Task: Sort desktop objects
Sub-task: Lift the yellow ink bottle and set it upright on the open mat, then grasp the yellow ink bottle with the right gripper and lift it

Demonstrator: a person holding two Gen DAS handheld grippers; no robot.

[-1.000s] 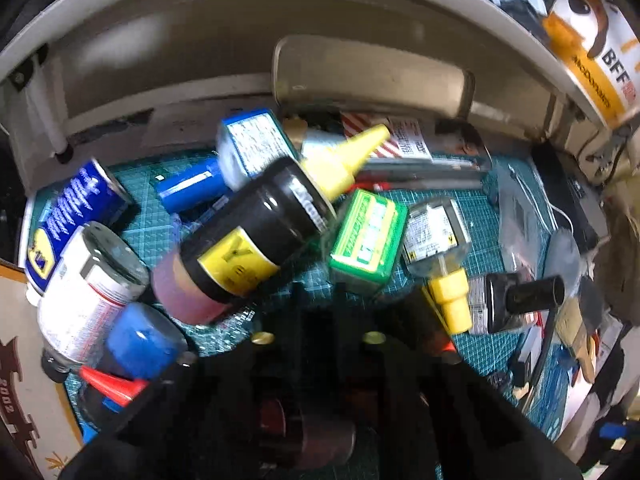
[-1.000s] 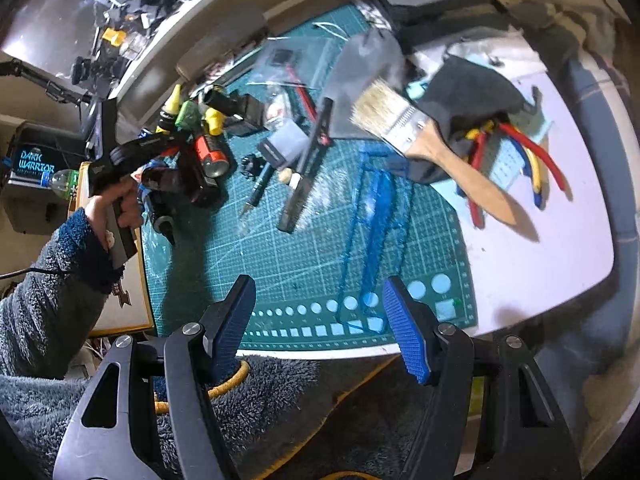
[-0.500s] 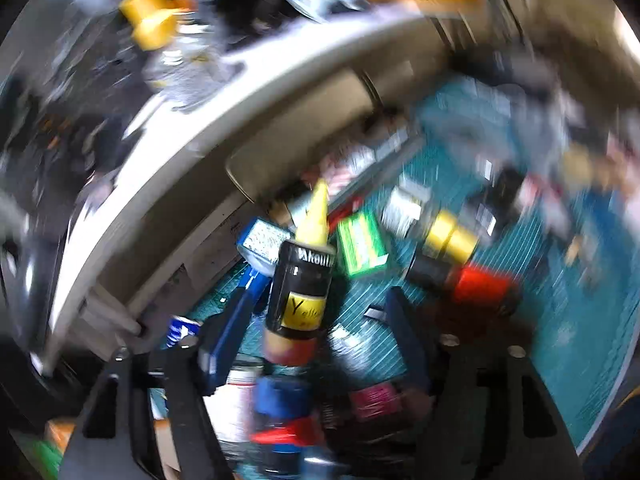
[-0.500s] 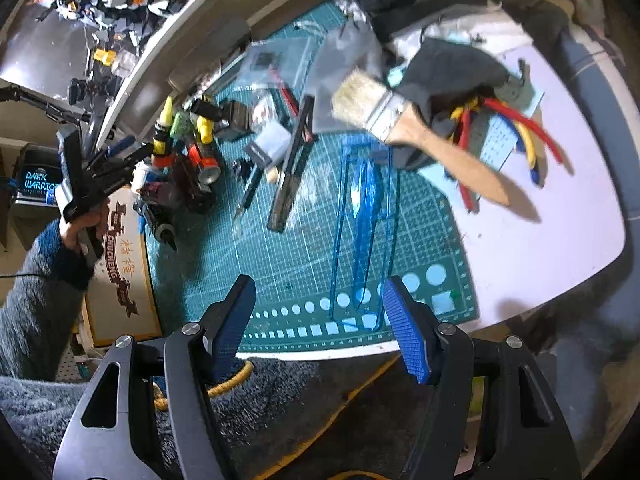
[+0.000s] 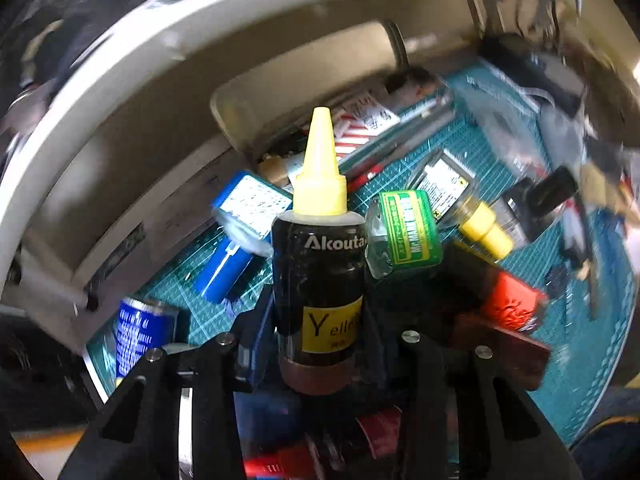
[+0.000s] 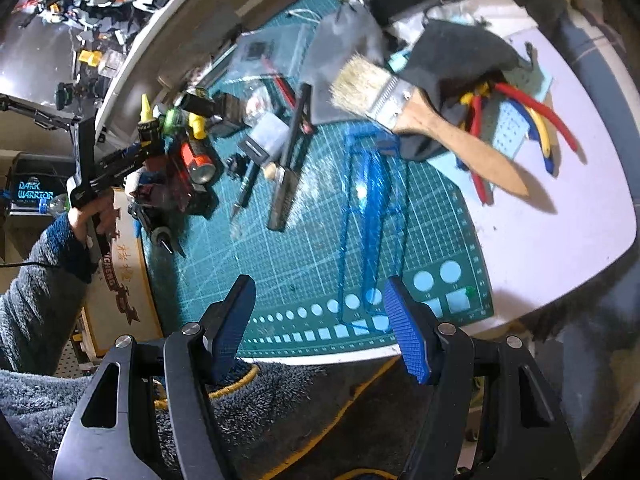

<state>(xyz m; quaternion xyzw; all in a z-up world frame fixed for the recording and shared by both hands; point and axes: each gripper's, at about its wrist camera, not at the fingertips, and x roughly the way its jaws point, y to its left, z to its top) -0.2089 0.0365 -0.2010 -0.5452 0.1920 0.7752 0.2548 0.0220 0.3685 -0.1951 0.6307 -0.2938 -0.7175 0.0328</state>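
My left gripper (image 5: 318, 344) is shut on a black ink bottle (image 5: 318, 276) with a yellow nozzle and a yellow label, holding it upright above a cluster of bottles on the green cutting mat (image 5: 560, 320). The same bottle shows in the right wrist view (image 6: 147, 124), held by the left gripper (image 6: 136, 152) at the mat's far left. My right gripper (image 6: 320, 324) is open and empty, hovering over the mat's near edge (image 6: 320, 240).
Around the held bottle lie a green-labelled jar (image 5: 404, 228), a yellow-capped bottle (image 5: 476, 224), a blue-capped bottle (image 5: 236, 252), a red-capped bottle (image 5: 508, 308) and a blue can (image 5: 136, 332). A paintbrush (image 6: 420, 116), pliers (image 6: 520, 120), a knife (image 6: 288, 160) and a blue plastic frame (image 6: 372, 216) lie on the desk.
The left gripper has closed on the ink bottle and stood it from tilted to upright. The right gripper has drifted slightly and stays open.
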